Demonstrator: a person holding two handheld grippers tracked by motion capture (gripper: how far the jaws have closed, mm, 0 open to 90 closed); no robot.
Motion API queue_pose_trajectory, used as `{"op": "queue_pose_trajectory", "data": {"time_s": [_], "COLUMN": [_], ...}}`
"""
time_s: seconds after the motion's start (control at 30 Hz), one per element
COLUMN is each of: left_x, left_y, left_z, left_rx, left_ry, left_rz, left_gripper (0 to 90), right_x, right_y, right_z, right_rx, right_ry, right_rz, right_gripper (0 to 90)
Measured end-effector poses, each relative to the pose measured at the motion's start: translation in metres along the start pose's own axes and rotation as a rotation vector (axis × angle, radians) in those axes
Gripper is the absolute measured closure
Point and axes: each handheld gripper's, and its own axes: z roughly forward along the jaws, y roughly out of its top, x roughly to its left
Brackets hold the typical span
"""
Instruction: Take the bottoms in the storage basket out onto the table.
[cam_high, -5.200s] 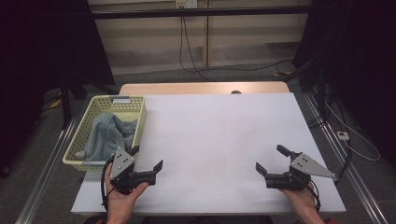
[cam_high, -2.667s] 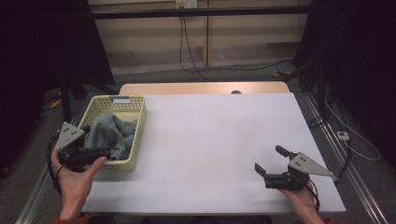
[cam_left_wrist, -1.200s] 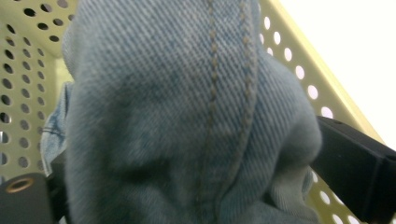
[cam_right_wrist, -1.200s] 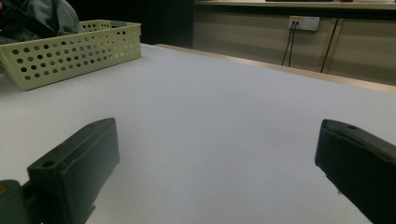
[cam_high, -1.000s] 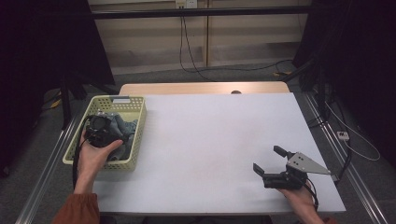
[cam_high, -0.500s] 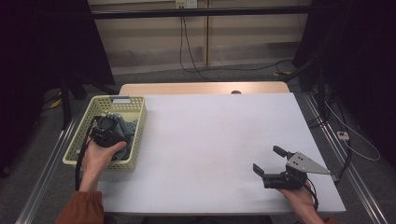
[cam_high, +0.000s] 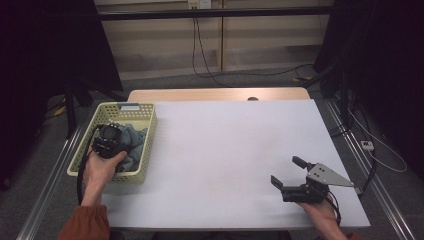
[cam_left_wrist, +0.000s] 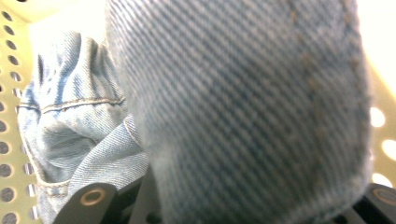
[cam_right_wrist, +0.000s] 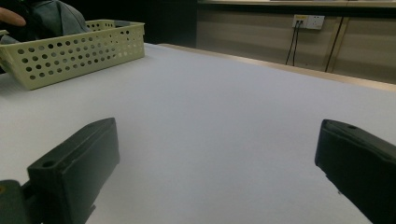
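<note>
A white table (cam_high: 225, 150) stands before a wall socket (cam_right_wrist: 307, 21) with black cables (cam_high: 205, 55).

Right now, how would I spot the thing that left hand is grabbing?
Look at the white table, then the pale yellow basket with holes at its left edge. Inside lies crumpled blue denim cloth, the one soft thing there, clamped in the left gripper.

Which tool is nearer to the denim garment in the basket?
Left. The left tool is down in the yellow basket, shut on the denim garment. The right tool rests open far across the table.
</note>
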Motion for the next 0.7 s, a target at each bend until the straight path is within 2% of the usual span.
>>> {"op": "queue_pose_trajectory", "data": {"time_s": [0.17,0.23,0.4,0.7], "left_x": [0.005,0.006,0.013,0.018], "left_y": [-0.002,-0.004,-0.008,-0.016], "left_z": [-0.008,-0.01,-0.02,-0.034], "left_rx": [-0.048,-0.084,-0.154,-0.272], "left_ry": [-0.003,0.0,-0.007,0.034], "left_rz": [-0.029,-0.061,-0.085,-0.098], "left_gripper": [74.7,74.7,74.6,74.5], "right_x": [0.0,0.0,0.0,0.0], "right_y": [0.0,0.0,0.0,0.0], "right_z": [0.0,0.0,0.0,0.0], "right_rx": [0.0,0.0,0.0,-0.002], "right_ry": [0.005,0.004,0.002,0.002], "right_rz": [-0.001,-0.001,0.001,0.003], "right_gripper": [0.0,0.0,0.0,0.0]}}
